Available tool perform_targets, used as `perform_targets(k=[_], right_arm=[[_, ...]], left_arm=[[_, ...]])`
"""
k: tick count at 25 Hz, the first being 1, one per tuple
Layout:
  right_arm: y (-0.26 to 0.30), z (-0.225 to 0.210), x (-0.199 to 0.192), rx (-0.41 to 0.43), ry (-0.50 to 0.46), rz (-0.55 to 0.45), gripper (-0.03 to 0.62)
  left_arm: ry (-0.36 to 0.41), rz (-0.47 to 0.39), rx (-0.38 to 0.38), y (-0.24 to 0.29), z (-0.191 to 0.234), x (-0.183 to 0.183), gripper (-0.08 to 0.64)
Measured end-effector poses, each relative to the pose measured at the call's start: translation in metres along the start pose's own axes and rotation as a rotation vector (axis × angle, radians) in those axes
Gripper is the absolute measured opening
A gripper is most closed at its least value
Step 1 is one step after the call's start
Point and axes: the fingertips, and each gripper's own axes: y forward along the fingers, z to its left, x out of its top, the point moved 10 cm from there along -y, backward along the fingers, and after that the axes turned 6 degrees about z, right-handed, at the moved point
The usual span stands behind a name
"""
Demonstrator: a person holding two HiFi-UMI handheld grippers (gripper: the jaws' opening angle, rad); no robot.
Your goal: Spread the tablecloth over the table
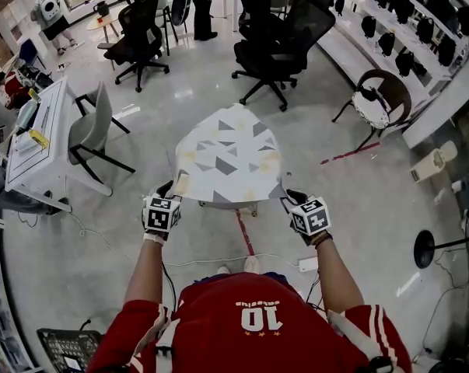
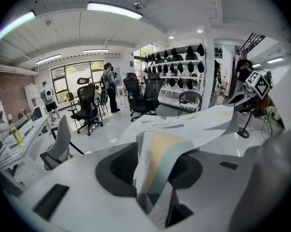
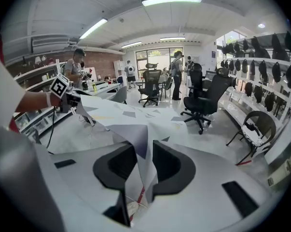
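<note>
A white tablecloth (image 1: 226, 158) with grey and yellow triangles hangs spread in front of me over a small table, which it hides almost fully. My left gripper (image 1: 172, 189) is at its near left corner and my right gripper (image 1: 292, 198) at its near right corner. In the left gripper view the cloth (image 2: 184, 129) lies loosely folded between the wide-apart jaws of the left gripper (image 2: 155, 173); the pads do not press it. In the right gripper view the right gripper (image 3: 144, 168) is shut on a fold of the cloth (image 3: 131, 120).
Black office chairs (image 1: 281, 37) stand beyond the table. A white desk (image 1: 40, 130) and a grey chair (image 1: 94, 127) are to the left, and a brown chair (image 1: 382, 99) at the right. Red tape (image 1: 246, 235) and cables run on the floor near my feet. A round stand base (image 1: 425, 249) sits at the right.
</note>
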Motion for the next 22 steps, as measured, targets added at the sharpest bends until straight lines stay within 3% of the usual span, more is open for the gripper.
perform_targets(k=[11, 18, 22], right_arm=[[-0.009, 0.032, -0.025, 0.041, -0.04, 0.035, 0.084], [-0.025, 0.007, -0.012, 0.007, 0.044, -0.028, 0.084], [-0.026, 0.001, -0.006, -0.003, 0.081, -0.055, 0.084]], left_arm=[[0.074, 0.079, -0.041, -0.03, 0.013, -0.048, 0.143], [-0.057, 0.074, -0.021, -0.039, 0.034, -0.062, 0.135], [-0.061, 0.05, -0.022, -0.034, 0.036, -0.049, 0.135]])
